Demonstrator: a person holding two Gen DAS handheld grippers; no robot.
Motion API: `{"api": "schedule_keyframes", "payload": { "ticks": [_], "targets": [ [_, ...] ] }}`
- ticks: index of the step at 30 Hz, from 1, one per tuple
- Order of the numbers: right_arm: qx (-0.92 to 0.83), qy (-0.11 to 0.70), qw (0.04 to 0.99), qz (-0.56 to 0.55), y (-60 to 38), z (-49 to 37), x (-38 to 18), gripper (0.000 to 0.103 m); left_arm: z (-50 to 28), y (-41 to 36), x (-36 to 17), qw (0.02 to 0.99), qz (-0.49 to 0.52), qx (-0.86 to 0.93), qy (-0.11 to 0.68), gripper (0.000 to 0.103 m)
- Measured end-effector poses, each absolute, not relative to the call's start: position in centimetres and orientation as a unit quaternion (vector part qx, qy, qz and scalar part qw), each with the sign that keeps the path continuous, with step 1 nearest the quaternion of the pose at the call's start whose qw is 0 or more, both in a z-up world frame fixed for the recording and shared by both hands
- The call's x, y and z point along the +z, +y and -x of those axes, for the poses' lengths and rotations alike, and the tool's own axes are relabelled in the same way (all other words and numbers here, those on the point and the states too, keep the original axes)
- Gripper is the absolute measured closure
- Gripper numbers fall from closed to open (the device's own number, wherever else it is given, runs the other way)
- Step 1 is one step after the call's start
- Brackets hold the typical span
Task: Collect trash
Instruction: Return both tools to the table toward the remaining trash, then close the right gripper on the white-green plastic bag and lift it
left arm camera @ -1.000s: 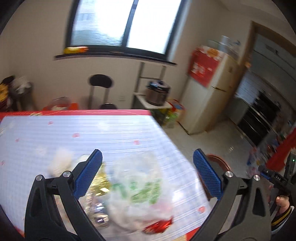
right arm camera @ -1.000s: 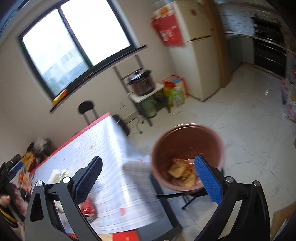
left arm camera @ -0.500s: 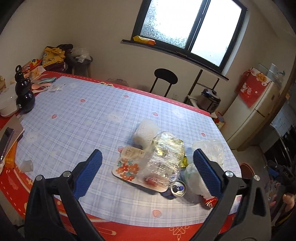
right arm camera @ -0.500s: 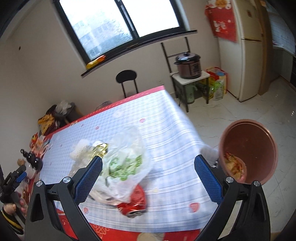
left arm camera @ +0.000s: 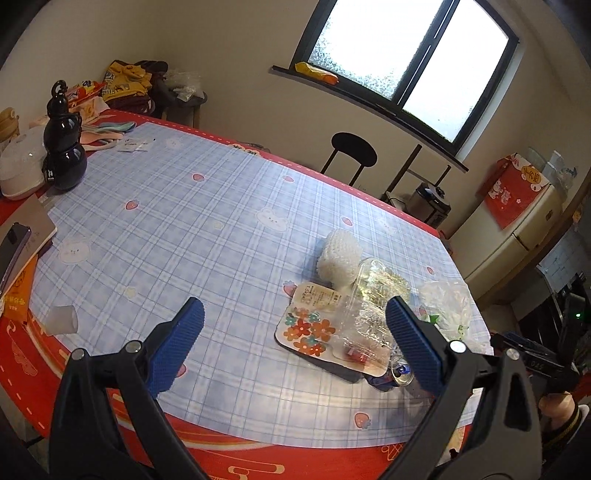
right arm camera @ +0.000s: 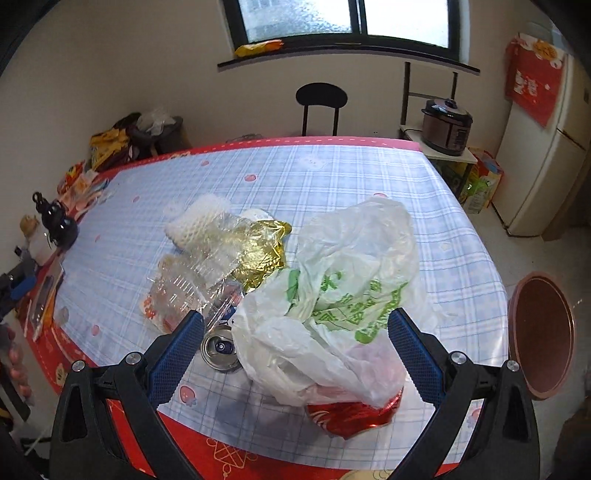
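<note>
Left wrist view. The left claw (left arm camera: 293, 339), jaws spread wide and empty, had swung within the last second from a close, blurred look at the litter to a wider view of the whole table (left arm camera: 192, 221). The trash lay in one heap near the table's right front corner: a white foam net (left arm camera: 338, 254), a clear plastic clamshell (left arm camera: 373, 306) over a flower-printed card (left arm camera: 306, 332), and a drinks can (left arm camera: 400, 371) on its side just beside the card. Far from the heap, at the table's left edge, stood a black gourd-shaped bottle (left arm camera: 62, 147) and a white lidded bowl (left arm camera: 20, 166). Nothing in the heap appeared picked up yet.

Right wrist view. The right claw (right arm camera: 295, 350), likewise wide open and holding nothing, had turned from the brown bin (right arm camera: 541, 336) toward the heap, so a fresh pickup was probably being lined up. A white plastic bag (right arm camera: 332, 295) with green print sat between its fingertips' lines of sight, touching a crushed red can (right arm camera: 351, 415) at the table's front edge. Gold foil (right arm camera: 262, 251) lay behind the bag. The bin stood on the pale tiled floor (right arm camera: 517, 258), off the table's right side.

The table carried a blue checked cloth with a red border. Beyond the table's far edge stood a black stool (right arm camera: 321, 98), a dark-framed window (right arm camera: 347, 18), a rice cooker (right arm camera: 447, 125) and a fridge (right arm camera: 546, 147).
</note>
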State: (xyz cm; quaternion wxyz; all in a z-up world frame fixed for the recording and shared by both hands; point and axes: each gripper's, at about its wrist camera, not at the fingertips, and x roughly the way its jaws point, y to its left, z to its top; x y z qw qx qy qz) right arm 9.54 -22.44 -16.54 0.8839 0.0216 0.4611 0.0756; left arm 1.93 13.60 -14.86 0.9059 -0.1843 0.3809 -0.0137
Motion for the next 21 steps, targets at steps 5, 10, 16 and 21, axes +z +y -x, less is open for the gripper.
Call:
{"api": "schedule_keyframes", "payload": {
  "ticks": [5, 10, 16, 21],
  "targets": [
    [0.038, 0.471, 0.881, 0.01, -20.8, -12.9, -19.5, 0.005, -2.6, 15.6, -16.2, 0.9, 0.194, -0.024, 0.39, 0.006],
    [0.014, 0.527, 0.849, -0.024, -21.6, -15.8, -23.5, 0.005, -3.3, 17.1, -16.9, 0.896, 0.197, -0.031, 0.396, 0.006],
    [0.003, 0.567, 0.823, -0.038, -21.6, -16.1, -26.2, 0.01, -3.7, 18.1, -17.8, 0.891, 0.202, -0.036, 0.404, 0.006],
    [0.024, 0.574, 0.817, -0.052, -21.5, -16.0, -26.1, 0.049, -4.1, 18.0, -18.1, 0.89, 0.202, -0.045, 0.407, 0.006]
  ]
}}
